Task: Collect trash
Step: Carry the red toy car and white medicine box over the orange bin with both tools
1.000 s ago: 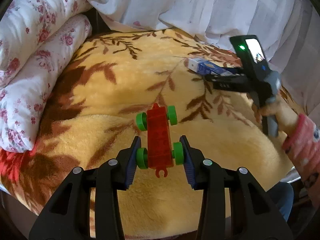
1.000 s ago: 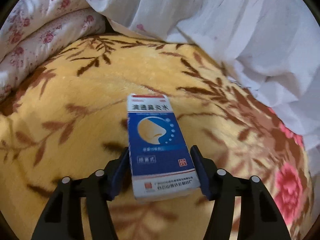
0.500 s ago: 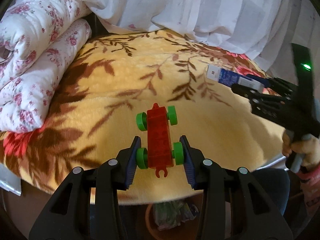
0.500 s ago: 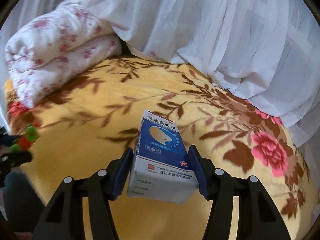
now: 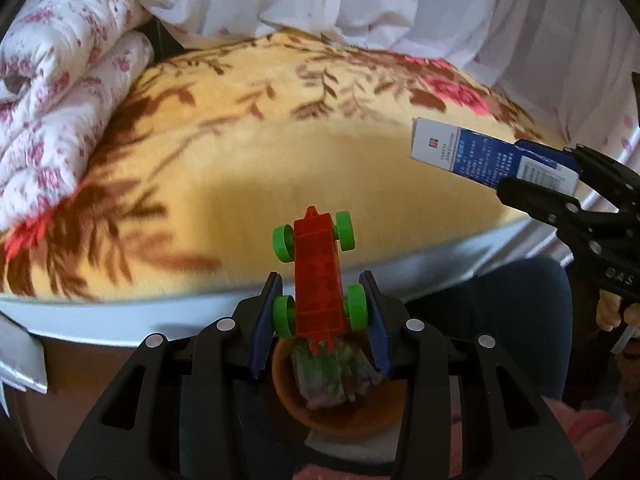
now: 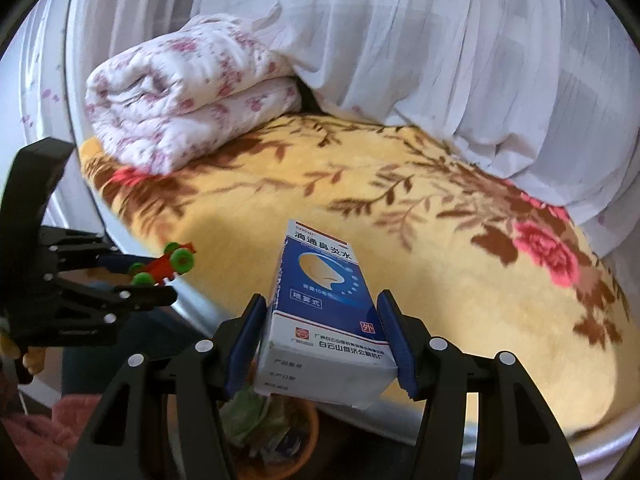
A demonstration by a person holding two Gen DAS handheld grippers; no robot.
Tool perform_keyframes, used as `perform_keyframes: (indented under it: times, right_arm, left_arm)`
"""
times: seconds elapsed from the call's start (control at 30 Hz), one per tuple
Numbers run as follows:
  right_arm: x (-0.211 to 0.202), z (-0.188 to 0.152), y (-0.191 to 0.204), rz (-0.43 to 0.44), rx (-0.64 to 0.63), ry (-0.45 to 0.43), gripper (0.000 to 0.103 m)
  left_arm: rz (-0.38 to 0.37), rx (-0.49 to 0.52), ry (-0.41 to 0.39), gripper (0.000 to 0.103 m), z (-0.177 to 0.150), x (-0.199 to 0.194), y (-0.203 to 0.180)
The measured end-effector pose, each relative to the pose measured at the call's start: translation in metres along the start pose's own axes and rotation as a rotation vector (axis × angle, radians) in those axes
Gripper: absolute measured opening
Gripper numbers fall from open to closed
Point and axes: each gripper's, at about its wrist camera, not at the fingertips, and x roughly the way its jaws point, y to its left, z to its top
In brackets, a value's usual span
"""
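Below both grippers spreads a yellow blanket with brown leaves, a folded floral quilt at its far left corner. Both grippers tilt downward near the bed's front edge, over an orange bin of trash on the floor. Clamped in the right gripper is a blue and white box, its long axis pointing away from the camera, printed face up. Smaller, the left gripper pinches a red toy car by its rear green wheels, nose pointing forward over the blanket's edge.
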Motion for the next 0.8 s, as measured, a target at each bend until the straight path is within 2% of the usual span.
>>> perform_keyframes:
  times: [0.17, 0.37, 0.8]
  right_arm:
    - [0.0, -0.033, 0.016, 0.041, 0.007, 0.069, 0.057]
    - [0.018, -0.065, 0.025, 0.073, 0.017, 0.17, 0.057]
    - [0.107, -0.116, 0.029, 0.178, 0.097, 0.456, 0.057]
  left_arm:
    - [-0.014, 0.009, 0.076, 0.039, -0.03, 0.015, -0.006]
    - [-0.029, 0.002, 0.195, 0.039, -0.06, 0.049, -0.007]
    - [-0.05, -0.099, 0.45, 0.039, -0.093, 0.132, 0.013]
